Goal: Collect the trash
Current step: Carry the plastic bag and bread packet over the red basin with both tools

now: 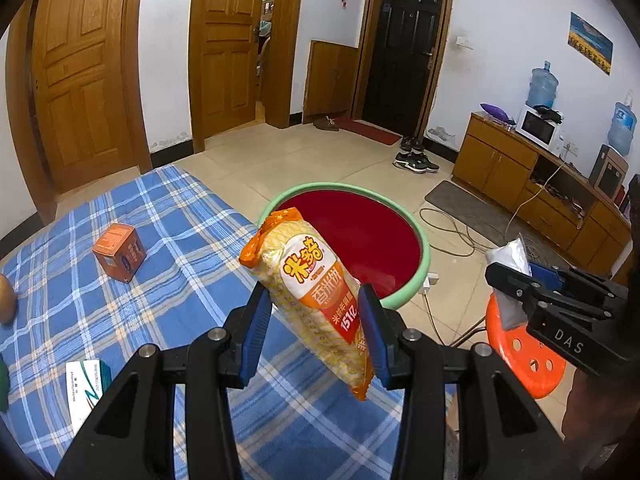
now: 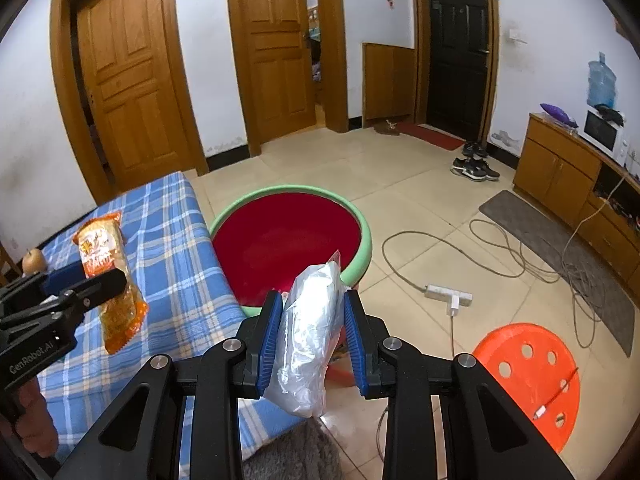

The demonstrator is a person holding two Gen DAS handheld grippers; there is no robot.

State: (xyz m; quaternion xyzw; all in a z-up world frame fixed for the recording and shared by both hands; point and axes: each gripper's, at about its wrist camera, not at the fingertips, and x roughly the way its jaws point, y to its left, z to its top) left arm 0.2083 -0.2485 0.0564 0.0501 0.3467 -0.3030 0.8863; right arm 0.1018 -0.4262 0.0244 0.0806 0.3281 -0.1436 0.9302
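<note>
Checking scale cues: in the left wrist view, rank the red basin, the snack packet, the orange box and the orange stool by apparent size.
1. Red basin
2. Snack packet, enlarged by nearness to the camera
3. Orange stool, partly hidden
4. Orange box

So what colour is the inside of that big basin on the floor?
Dark red inside the basin, with a pale green rim; clearest in the right wrist view.

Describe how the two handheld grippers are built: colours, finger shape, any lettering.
Both are matte black frames with silver round bolts and flat, ribbed blue finger pads. The left gripper bears white "GenRobot.AI" lettering on its side; the right gripper shows white letters "DAS". No cables or sleeves are visible.
</note>
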